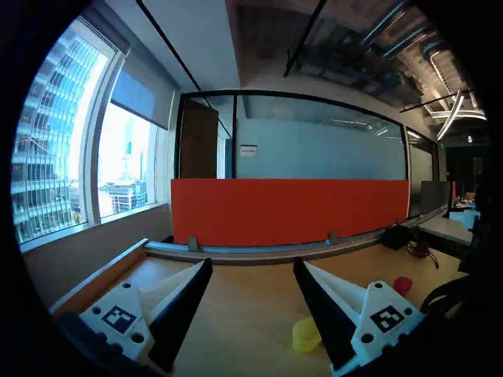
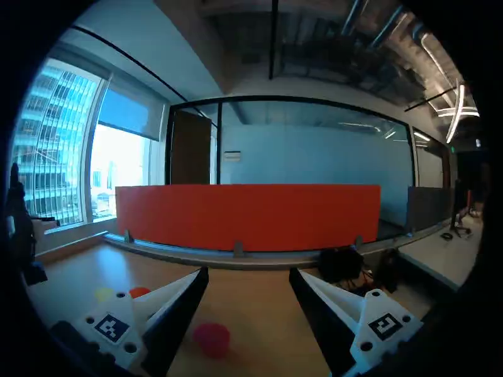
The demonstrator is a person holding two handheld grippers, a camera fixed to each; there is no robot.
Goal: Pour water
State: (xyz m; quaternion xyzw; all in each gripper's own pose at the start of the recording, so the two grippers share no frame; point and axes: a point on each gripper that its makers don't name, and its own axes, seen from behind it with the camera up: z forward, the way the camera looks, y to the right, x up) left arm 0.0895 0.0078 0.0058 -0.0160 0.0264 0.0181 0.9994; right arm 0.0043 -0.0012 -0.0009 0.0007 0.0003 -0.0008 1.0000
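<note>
left gripper (image 1: 251, 262): fingers (image 1: 179, 308) spread wide, nothing between them, nothing held. right gripper (image 2: 248, 271): same, fingers (image 2: 173, 308) wide open and empty. both sit low over the wooden tabletop (image 1: 251, 314) and point toward the orange partition (image 1: 289, 210).

outward from your left fingers: yellow cup (image 1: 306, 334) is on the tabletop just beside the inner edge of the finger on the view's right, partly hidden by it and off the centre line. red cup (image 1: 402, 286) is further out past that same finger, outside the gap.

outward from your right fingers: red cup (image 2: 212, 339) is close in and low in the gap, near the finger on the view's left. it looks upright, mouth up, so its long axis is vertical. the yellow cup (image 2: 104, 293) is well off to that side, with a small orange-red thing (image 2: 139, 292) just beside it, too small to tell what.

judgement: your right gripper is nearer the red cup, your left nearer the yellow cup. each cup lies off centre, so you need a small sideways shift before you close, one finger on each side of the wall. i can't tell which cup holds water, so i can't tell which one pours.
</note>
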